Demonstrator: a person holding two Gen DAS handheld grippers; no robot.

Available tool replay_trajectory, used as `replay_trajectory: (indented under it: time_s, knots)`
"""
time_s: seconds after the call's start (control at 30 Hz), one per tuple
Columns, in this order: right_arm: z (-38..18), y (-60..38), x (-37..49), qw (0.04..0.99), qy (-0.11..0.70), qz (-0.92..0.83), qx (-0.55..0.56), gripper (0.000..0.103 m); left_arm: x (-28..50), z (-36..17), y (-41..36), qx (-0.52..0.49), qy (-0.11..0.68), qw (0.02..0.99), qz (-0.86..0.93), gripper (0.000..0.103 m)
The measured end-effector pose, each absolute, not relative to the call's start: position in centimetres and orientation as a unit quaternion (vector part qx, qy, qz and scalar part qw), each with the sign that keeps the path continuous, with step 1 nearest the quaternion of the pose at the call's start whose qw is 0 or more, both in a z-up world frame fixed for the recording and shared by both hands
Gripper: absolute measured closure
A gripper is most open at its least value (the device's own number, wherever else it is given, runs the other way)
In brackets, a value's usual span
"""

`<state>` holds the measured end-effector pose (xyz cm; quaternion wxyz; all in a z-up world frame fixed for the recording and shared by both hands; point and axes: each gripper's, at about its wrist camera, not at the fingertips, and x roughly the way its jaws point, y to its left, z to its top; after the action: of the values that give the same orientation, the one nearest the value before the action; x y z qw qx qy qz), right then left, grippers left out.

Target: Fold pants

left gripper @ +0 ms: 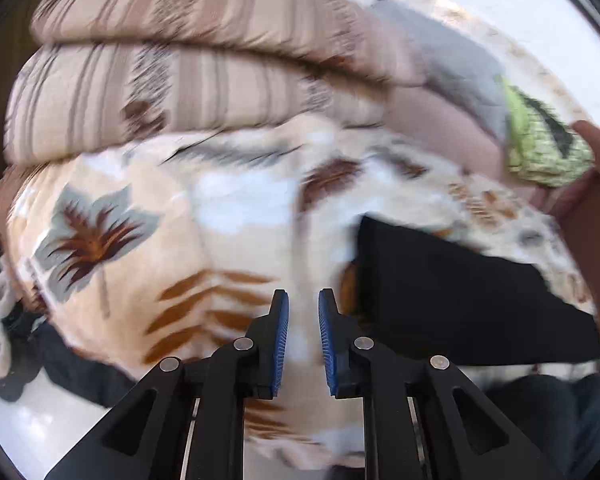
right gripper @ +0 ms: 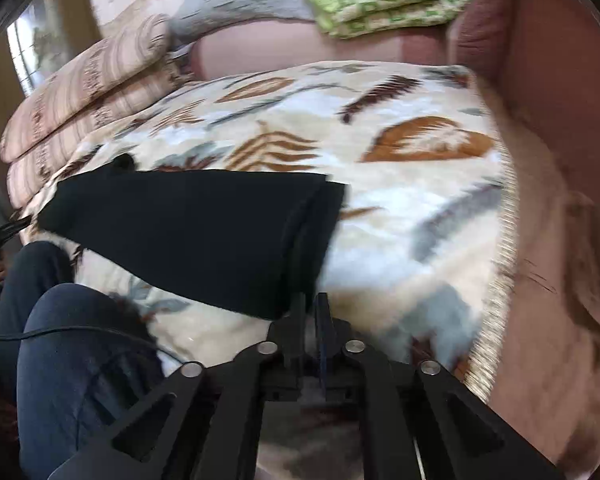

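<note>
1. In the left wrist view we see the left gripper (left gripper: 303, 308) w/ its blue pads (left gripper: 281, 344) apart by a narrow gap. Nothing sits between them; only the patterned blanket (left gripper: 100, 240) shows through the gap.
2. The black pants (left gripper: 460, 292) lie folded flat on the blanket, to the right of the left gripper & a bit further out. They're close to the right finger, but we can't tell if they touch it; no pinch there.
3. Behind the blanket we see striped cushions (left gripper: 180, 92) stacked, & a green patterned cloth (left gripper: 540, 148) at the far right. This view is motion-blurred, so fine detail is lost.
4. In the right wrist view, the right gripper (right gripper: 309, 308) has its fingers nearly together, w/ just a thin slit between them. We can't make out any cloth in that slit.
5. The pants (right gripper: 188, 232) lie left of & just ahead of the right gripper's tips. Their folded, doubled edge runs down toward the tips; the lower corner of it sits right beside the left finger. Whether they touch, we can't tell.
6. The blanket (right gripper: 400, 208) covers a pinkish sofa (right gripper: 560, 160), w/ a fringe (right gripper: 496, 300) along its right edge.
7. A leg in dark blue trousers (right gripper: 68, 360) shows at lower left, w/ a thin black cable (right gripper: 60, 334) across it.
</note>
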<state>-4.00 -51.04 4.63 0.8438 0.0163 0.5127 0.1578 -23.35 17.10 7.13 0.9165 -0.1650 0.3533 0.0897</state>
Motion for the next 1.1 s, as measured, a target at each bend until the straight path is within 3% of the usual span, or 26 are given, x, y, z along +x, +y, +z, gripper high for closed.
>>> replay_trajectory:
  time_s: [0.03, 0.1, 0.27, 0.37, 0.5, 0.67, 0.93, 0.97, 1.03, 1.1]
  knots:
    - [5.5, -51.3, -4.3, 0.853, 0.5, 0.147, 0.016, 0.076, -23.0, 7.8, 15.9, -0.16, 0.352, 0.92, 0.066, 0.086]
    - [7.3, -51.3, -4.4, 0.87, 0.472, 0.139, 0.016, 0.07, -22.3, 8.4, 13.0, -0.143, 0.353, 0.924, 0.015, 0.082]
    - [9.5, -47.6, -3.0, 0.865, 0.447, 0.221, 0.047, 0.07, -18.9, 5.9, 8.4, -0.101, 0.391, 0.915, -0.022, 0.081]
    - [8.4, -44.7, -2.0, 0.852, 0.458, 0.253, 0.028, 0.071, -17.6, 4.0, 9.1, -0.097, 0.395, 0.913, 0.013, 0.09]
    - [2.6, -42.6, -0.3, 0.809, 0.548, 0.213, -0.023, 0.072, -15.8, 4.0, 9.8, -0.105, 0.402, 0.909, 0.032, 0.097]
    - [1.4, -46.2, -2.7, 0.832, 0.513, 0.192, 0.091, 0.073, -11.6, 3.6, 9.6, -0.085, 0.406, 0.909, 0.039, 0.098]
    - [5.4, -44.7, -0.9, 0.846, 0.491, 0.184, 0.1, 0.069, -9.2, 2.5, 10.8, -0.114, 0.4, 0.909, 0.033, 0.098]
    - [6.0, -44.2, -0.2, 0.851, 0.48, 0.19, 0.095, 0.066, -9.6, 3.0, 11.0, -0.125, 0.399, 0.908, 0.035, 0.098]
    - [5.9, -42.7, 1.8, 0.855, 0.474, 0.2, 0.065, 0.049, -11.0, 4.3, 11.3, -0.137, 0.387, 0.91, 0.056, 0.095]
    - [3.3, -41.8, 3.7, 0.847, 0.501, 0.177, 0.019, 0.044, -13.0, 6.2, 11.4, -0.152, 0.35, 0.923, 0.056, 0.093]
